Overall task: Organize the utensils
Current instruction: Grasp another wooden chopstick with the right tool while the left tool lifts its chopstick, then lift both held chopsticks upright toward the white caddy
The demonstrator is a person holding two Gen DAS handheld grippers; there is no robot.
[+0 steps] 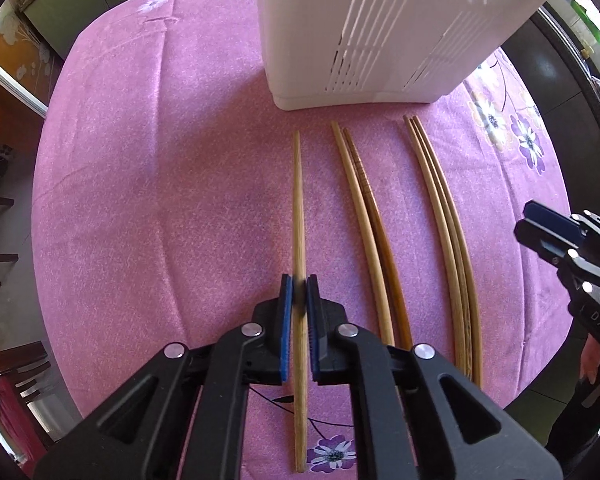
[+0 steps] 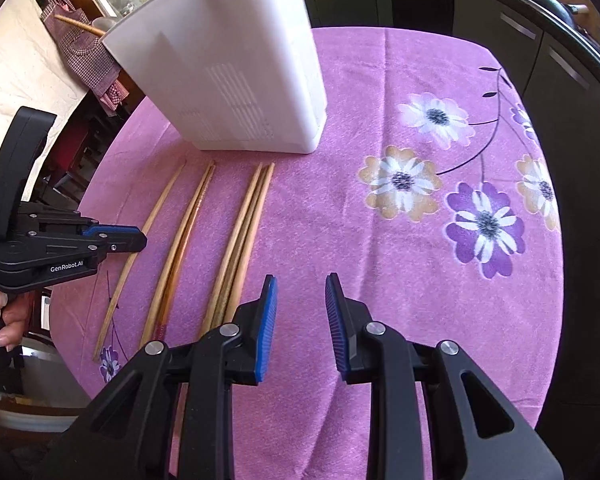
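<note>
Several wooden chopsticks lie side by side on the pink flowered tablecloth (image 1: 160, 200) in front of a white slotted utensil holder (image 1: 380, 32). My left gripper (image 1: 299, 284) points down and is shut on the single light chopstick (image 1: 298, 200) at the left, which lies flat on the cloth. To its right lie a light and dark pair (image 1: 364, 216) and a tight bundle (image 1: 448, 220). My right gripper (image 2: 300, 284) stands open over bare cloth, just right of the bundle (image 2: 248, 216), with nothing between its pads. In the right wrist view my left gripper (image 2: 140, 240) sits over the single chopstick (image 2: 156, 208).
The holder (image 2: 236, 80) stands upright at the far side of the table, with a wooden stick (image 2: 80, 24) poking out behind it. The table edge curves close on the left and near sides. Dark cabinets (image 2: 560, 80) stand to the right, and chairs to the left.
</note>
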